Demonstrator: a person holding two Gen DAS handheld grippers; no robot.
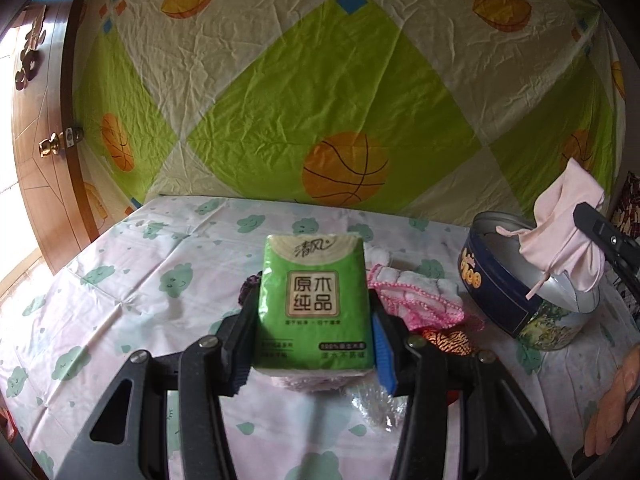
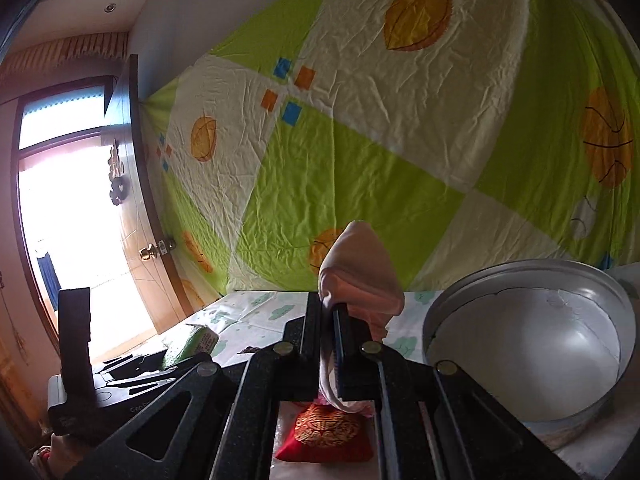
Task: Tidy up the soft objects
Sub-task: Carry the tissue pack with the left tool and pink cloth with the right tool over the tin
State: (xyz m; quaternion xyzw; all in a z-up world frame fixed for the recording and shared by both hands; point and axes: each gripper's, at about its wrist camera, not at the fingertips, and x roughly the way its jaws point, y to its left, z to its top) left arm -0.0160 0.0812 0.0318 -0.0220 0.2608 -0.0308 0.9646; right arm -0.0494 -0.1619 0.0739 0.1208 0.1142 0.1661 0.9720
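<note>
L hand-held gripper (image 1: 314, 320) pinches green tissue pack (image 1: 314, 300) above worktop (image 1: 120, 280). R hand-held gripper (image 2: 334, 344) clamps pink cloth (image 2: 360, 276) beside round tin (image 2: 532, 340). Step: loading tin. Next prob. needs cloth moved over tin, then jaws eased apart.

Both wrist views low, facing bedsheet backdrop (image 1: 320, 80)
</note>
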